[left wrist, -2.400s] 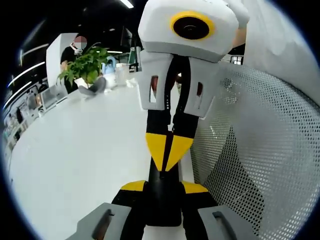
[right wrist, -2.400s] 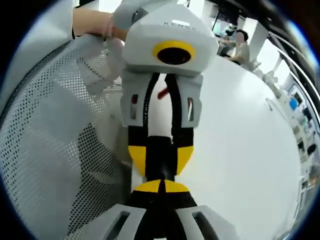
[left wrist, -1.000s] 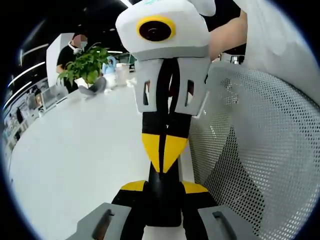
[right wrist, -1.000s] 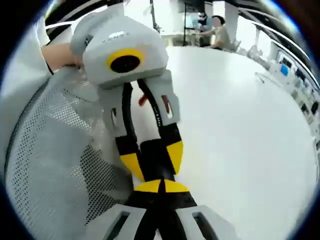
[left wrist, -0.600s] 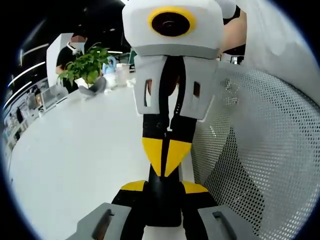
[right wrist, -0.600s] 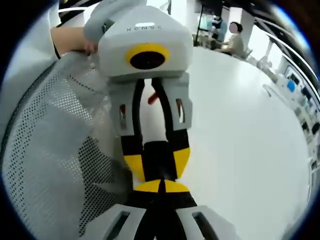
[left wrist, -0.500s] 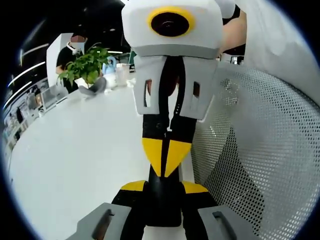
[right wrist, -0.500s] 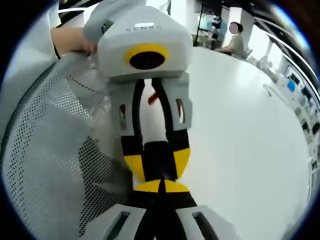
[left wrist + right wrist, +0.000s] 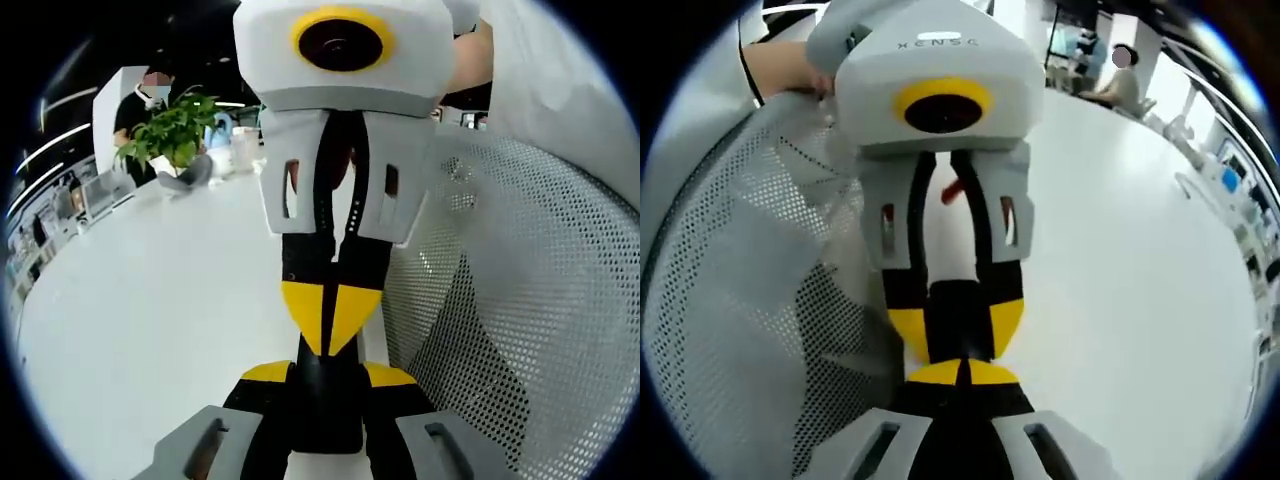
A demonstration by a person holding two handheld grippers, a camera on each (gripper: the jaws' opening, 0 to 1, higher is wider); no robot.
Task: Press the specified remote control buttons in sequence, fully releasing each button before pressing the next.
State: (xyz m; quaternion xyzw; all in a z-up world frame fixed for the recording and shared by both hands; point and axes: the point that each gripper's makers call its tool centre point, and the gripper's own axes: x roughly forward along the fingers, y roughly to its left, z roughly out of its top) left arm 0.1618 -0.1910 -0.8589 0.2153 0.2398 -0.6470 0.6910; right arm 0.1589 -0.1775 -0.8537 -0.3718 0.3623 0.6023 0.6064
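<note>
The remote control [image 9: 327,420], a narrow black bar, sits clamped between the yellow pads of the left gripper [image 9: 328,378], pointing straight out ahead of that claw. The right gripper [image 9: 331,330] comes in from the far side, facing it, with its two yellow tips pinched together into one point and nothing between them. That point rests on the top face of the remote just beyond the left claw's pads. In the right gripper view the same meeting shows from the other end: the right gripper [image 9: 960,372] is closed to a point at the near edge of the remote [image 9: 958,305], which the left gripper [image 9: 956,335] holds from the sides. This looks like the middle of one press in the sequence (whether the button is fully down or only touched I cannot tell, as the keys are hidden under the tips). The next move probably calls for lifting the point straight off until it is apart from the remote, then shifting along to the next key while the left claw holds firm. Below both claws lies a plain white table [image 9: 150,330]. A perforated mesh chair back [image 9: 520,300] stands to the right of the left claw, and beyond it are a green plant [image 9: 170,130] and a bright office with a seated person [image 9: 1120,80] far off.
</note>
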